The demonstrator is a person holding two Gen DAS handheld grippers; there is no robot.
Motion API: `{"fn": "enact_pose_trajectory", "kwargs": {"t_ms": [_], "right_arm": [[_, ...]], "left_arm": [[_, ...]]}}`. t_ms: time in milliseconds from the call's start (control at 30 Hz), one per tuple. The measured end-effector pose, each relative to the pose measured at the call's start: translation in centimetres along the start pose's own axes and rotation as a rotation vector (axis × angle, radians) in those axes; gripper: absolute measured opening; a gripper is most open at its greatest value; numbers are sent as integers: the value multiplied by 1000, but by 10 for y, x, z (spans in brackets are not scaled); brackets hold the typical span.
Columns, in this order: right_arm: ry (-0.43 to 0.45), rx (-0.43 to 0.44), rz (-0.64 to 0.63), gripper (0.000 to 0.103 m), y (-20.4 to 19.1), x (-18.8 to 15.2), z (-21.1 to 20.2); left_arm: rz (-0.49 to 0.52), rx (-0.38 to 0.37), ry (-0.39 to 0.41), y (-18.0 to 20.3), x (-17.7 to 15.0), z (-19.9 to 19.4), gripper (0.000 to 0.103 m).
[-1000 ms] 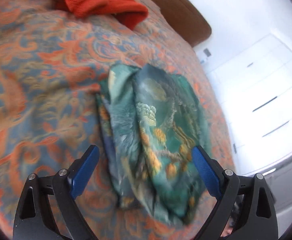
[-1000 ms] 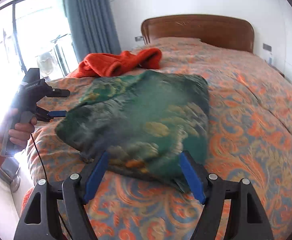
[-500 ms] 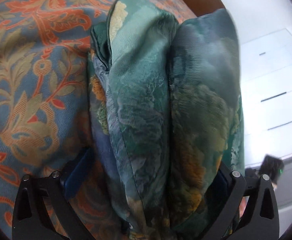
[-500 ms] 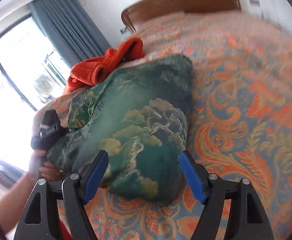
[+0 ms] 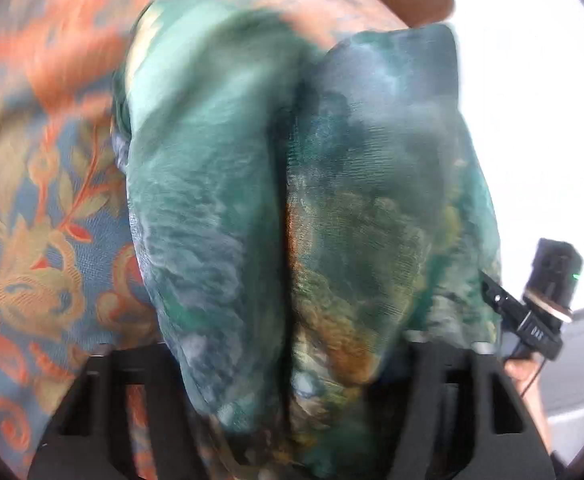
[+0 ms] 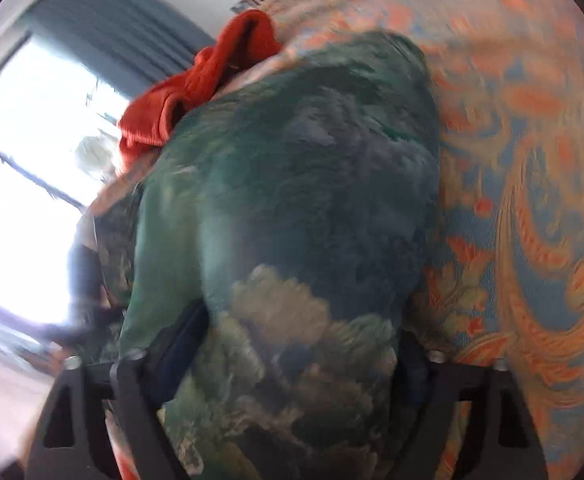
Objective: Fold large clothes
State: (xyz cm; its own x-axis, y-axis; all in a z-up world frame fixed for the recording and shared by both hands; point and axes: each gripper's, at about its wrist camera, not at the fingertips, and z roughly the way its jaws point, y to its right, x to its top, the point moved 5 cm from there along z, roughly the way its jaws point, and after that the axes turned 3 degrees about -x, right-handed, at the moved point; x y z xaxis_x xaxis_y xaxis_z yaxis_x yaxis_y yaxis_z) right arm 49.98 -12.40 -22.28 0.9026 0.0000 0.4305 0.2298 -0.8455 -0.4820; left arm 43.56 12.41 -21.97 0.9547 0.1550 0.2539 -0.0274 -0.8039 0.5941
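Left wrist view: green garment (image 5: 292,208), silky, printed with gold and teal clouds, folded into two thick puffy lobes with a deep crease between. It fills the left gripper (image 5: 287,364); jaws wide apart with the bundle between them, fingertips buried, so whether they pinch it I cannot tell. Beneath: bedspread (image 5: 39,208), woven paisley in orange, tan, blue.

Right wrist view, blurred: the garment lies on the bedspread and bulges between the right gripper (image 6: 296,356) jaws, spread wide; grip unclear. Behind it, a red fleecy cloth (image 6: 195,88), crumpled. Blue pleated curtain (image 6: 111,28).
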Motion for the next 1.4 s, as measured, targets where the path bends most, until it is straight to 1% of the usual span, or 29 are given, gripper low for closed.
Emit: {"fn": "enact_pose_trajectory", "kwargs": {"t_ms": [33,67,133,167,200,267,333,467,533,600,633,700,733,767,800,833,867,900,933,967,1033,1100,1133,1200,1233,1267,1300,1333,1400], "right_arm": [[36,-63,-91,66,-16,-3,-10],[64,-105,-153,64,-28,-6,-17],[128,-150,-239,60,-49,-12,-35],[155,-156,-261,60,-54,-13,-42],[210,-163,-293,59,-64,-15,-57],[273,-159,-316,59,-71,-13,-78],[345,-151,-322,59,-72,2,-103],[421,-140,-306,59,-52,44,-130],[434,-133,-272,59,-32,66,-134],[432,-130,-234,59,-8,83,-135],[425,-130,-215,59,5,93,-132],[397,-124,-174,60,34,106,-122],[380,-123,-155,60,48,111,-114],[346,-116,-123,60,67,114,-101],[310,-107,-90,63,83,119,-92],[264,-102,-47,68,99,120,-76],[201,-107,8,72,118,119,-55],[145,-111,67,76,136,115,-35],[139,-97,106,83,147,112,-28],[166,-54,145,84,154,110,-27],[193,-9,169,86,153,109,-35],[201,1,171,86,150,108,-48],[209,-15,167,87,148,107,-60],[277,-57,131,87,142,101,-89],[319,-82,102,90,134,97,-106],[377,-127,55,91,119,88,-133],[408,-162,28,93,111,82,-150],[451,-214,-7,94,98,71,-172],[518,-311,-65,94,75,48,-207]], "left_arm": [[43,26,16,14,-1,-6,51],[69,37,30,23,-2,-11,49],[103,31,58,43,-4,-21,49],[115,20,81,54,-4,-28,49],[127,10,104,63,0,-33,49],[151,-7,150,83,13,-42,49],[195,-1,190,109,35,-45,49],[249,-1,223,153,88,-23,49],[258,2,222,168,111,-2,49],[264,12,208,175,125,17,49],[269,26,198,178,136,36,49],[249,33,169,172,147,66,50],[225,43,144,165,151,86,53],[192,58,113,152,154,103,60],[165,78,91,149,151,118,66],[116,113,70,133,152,140,79],[97,115,73,129,143,143,89],[81,112,88,124,145,145,94],[85,110,101,125,146,141,97],[98,106,116,129,147,135,97],[165,131,166,138,148,109,96],[252,177,246,162,131,76,96],[289,196,283,171,131,65,96],[367,261,376,199,115,38,100],[404,314,441,213,98,23,102],[434,365,497,217,86,6,102],[456,404,536,223,72,-4,102],[492,469,597,239,51,-15,102],[531,529,653,249,22,-34,103]]}}
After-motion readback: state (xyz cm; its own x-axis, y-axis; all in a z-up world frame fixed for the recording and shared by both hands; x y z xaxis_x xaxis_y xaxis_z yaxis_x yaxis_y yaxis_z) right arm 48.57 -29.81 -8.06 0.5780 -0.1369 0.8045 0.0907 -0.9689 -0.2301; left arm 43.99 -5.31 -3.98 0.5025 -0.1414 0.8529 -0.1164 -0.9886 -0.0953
